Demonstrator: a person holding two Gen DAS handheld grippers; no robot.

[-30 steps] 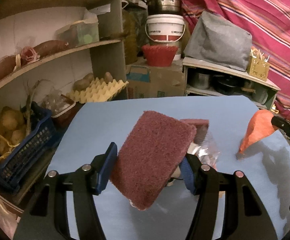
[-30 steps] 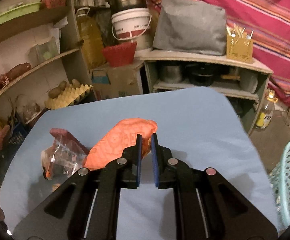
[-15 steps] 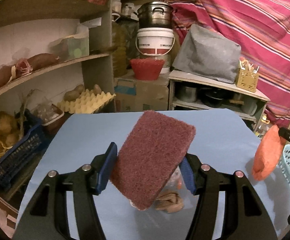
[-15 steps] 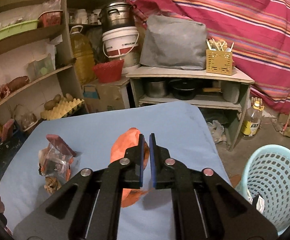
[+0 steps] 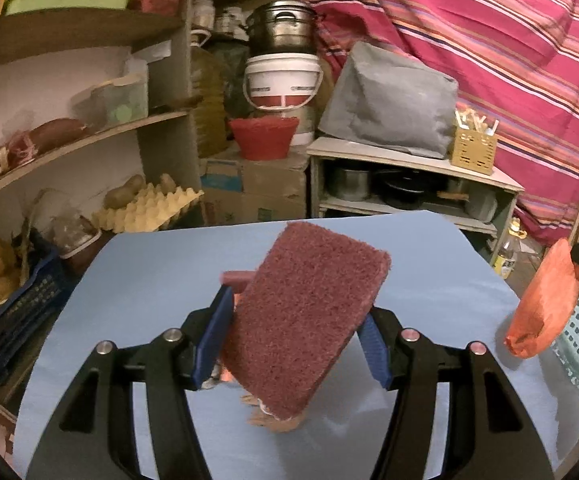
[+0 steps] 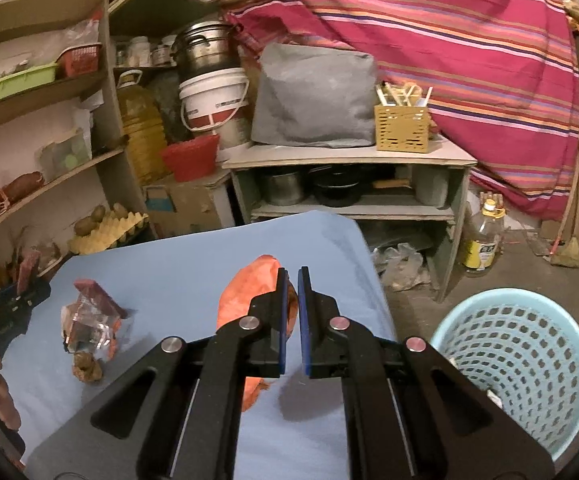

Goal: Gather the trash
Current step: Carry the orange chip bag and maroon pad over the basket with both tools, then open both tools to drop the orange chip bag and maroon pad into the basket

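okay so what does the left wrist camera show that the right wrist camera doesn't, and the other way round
Only the left wrist view shows the maroon scouring pad face-on, clamped between the left gripper fingers. Only the right wrist view shows the whole open top of the light blue basket on the floor, the clear plastic wrapper with a brown scrap beside it, and the bottle. Both show the blue table and the orange wrapper pinched by the right gripper.

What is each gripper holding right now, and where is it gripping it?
Left gripper: maroon scouring pad, clamped across its side edges. Right gripper: orange wrapper, pinched at one edge.
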